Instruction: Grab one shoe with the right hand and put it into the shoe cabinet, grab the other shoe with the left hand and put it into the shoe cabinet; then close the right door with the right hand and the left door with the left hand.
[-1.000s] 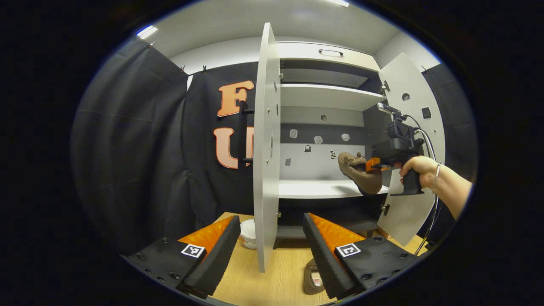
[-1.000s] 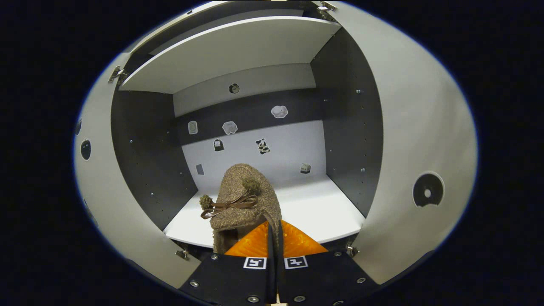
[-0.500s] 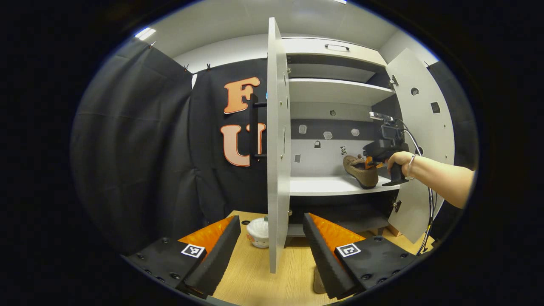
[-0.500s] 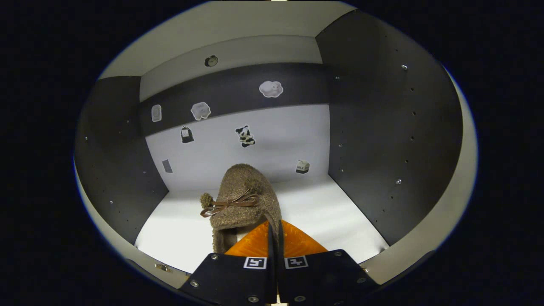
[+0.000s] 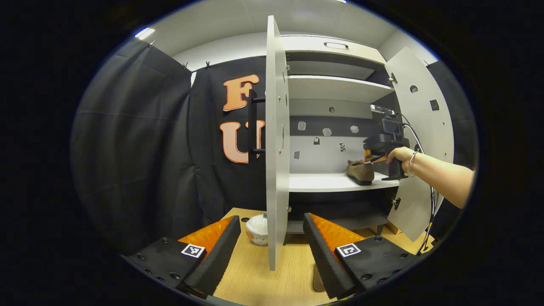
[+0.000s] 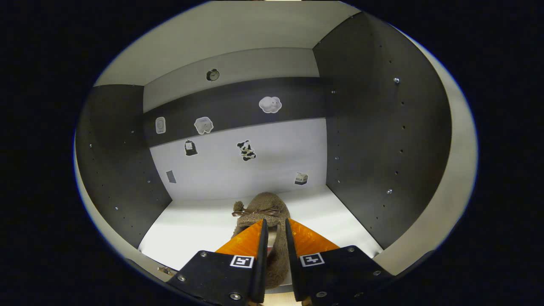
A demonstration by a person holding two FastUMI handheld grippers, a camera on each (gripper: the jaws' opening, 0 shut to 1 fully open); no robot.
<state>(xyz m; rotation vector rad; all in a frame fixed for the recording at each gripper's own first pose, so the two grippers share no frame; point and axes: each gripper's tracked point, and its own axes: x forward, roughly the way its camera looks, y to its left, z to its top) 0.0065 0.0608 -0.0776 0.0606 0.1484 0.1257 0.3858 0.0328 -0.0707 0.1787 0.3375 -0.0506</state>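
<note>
A brown shoe is set flat on the white shelf inside the shoe cabinet, near the shelf's front edge, with open room to both sides. The right hand-held gripper is parted around its heel. The left hand-held gripper is held wide apart astride the left door's edge; the second shoe is seen on the counter.

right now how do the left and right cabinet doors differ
In the left gripper view, the left door stands edge-on to the camera, while the right door is swung wide and shows its broad inner face. The left door shows a dark bar handle on its outer side; the right door's handle side is hidden. The right door's face carries small stickers; the left door's face is barely visible. Both are pale grey and open.
</note>
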